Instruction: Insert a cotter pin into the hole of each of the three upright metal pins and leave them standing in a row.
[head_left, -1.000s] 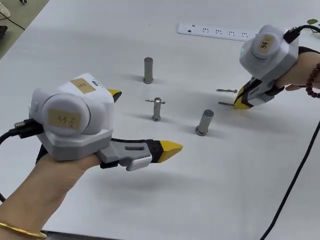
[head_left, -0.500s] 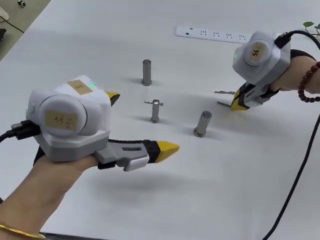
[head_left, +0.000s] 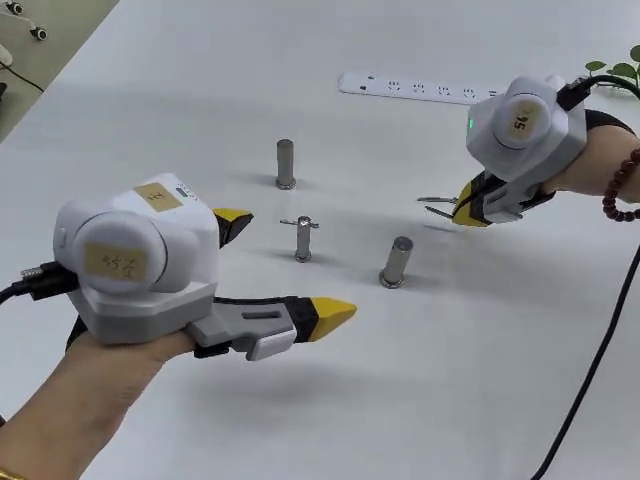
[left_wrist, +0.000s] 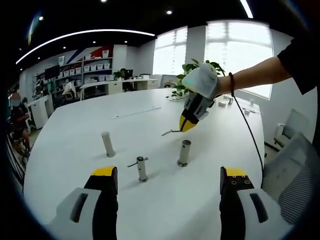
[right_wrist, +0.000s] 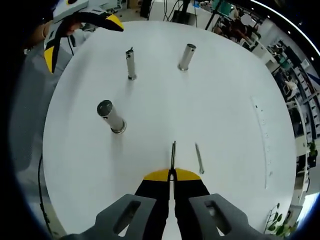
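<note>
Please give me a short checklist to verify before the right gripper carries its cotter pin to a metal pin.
1. Right gripper shut on cotter pin: ok.
2. Nearest metal pin upright: ok.
3. Its hole turned toward the cotter pin: cannot tell.
4. Middle metal pin holds inserted cotter pin: ok.
5. Left gripper open, apart from the pins: ok.
6. Spare cotter pin lying free for later: ok.

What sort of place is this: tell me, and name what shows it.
Probably an open-plan office or lab workroom: a large white table with a power strip on it, shelves of storage bins along the far wall, further desks and big windows behind.
</note>
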